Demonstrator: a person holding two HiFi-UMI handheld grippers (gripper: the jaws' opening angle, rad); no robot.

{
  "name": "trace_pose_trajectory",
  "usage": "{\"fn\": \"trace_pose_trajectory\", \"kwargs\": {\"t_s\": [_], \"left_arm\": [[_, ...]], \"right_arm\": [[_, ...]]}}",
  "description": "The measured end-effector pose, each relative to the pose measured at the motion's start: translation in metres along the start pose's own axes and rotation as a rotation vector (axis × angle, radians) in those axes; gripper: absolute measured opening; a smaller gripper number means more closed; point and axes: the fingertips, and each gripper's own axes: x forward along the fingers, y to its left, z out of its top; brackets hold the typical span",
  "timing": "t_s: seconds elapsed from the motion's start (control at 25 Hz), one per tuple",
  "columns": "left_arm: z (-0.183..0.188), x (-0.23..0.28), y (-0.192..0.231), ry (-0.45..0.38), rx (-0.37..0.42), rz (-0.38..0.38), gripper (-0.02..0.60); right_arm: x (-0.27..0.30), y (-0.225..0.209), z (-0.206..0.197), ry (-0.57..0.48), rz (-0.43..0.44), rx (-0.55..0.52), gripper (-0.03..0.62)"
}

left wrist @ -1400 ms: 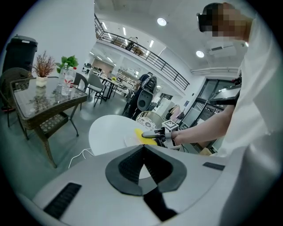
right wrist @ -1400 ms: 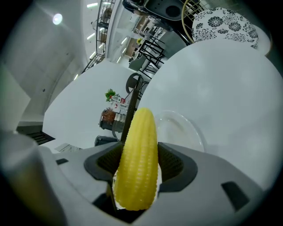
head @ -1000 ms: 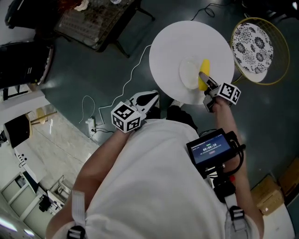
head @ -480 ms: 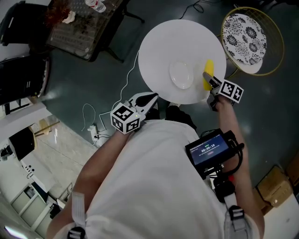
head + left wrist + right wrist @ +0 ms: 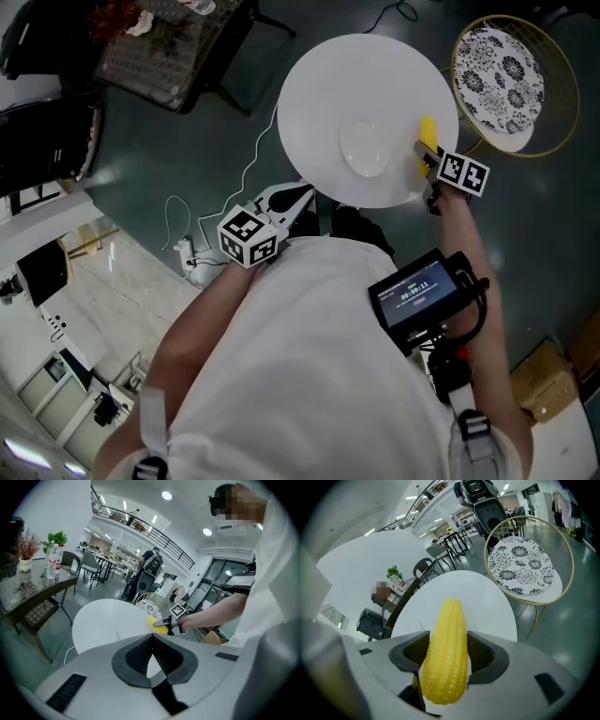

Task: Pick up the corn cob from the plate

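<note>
Round white table (image 5: pixel 375 66) sits at the top centre of the head view; a wire-framed chair (image 5: pixel 502 80) with a black-and-white patterned seat stands just beside its right edge. White plate (image 5: pixel 364 150) lies near the table's middle, nothing on it.

Your left gripper (image 5: pixel 312 191) is held close to your body, at the table's near edge; its jaws are closed tip to tip with nothing between them, confirmed in the left gripper view.

Your right gripper (image 5: pixel 427 161) reaches over the table's right side; its jaws are clamped on the corn cob (image 5: pixel 446 653), one pad against each flank at the thick end; the tapered tip points away from you, past the jaws.

Corn cob location: in the right gripper, to the right of the plate and apart from it, over the table's right edge.
</note>
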Motion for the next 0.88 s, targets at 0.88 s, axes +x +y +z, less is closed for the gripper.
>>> {"fn": "trace_pose_trajectory", "kwargs": {"t_s": [0.88], "left_arm": [[-0.009, -0.006, -0.004, -0.022, -0.031, 0.049, 0.006]], "right_arm": [[0.017, -0.008, -0.003, 0.146, -0.247, -0.593, 0.255]]}}
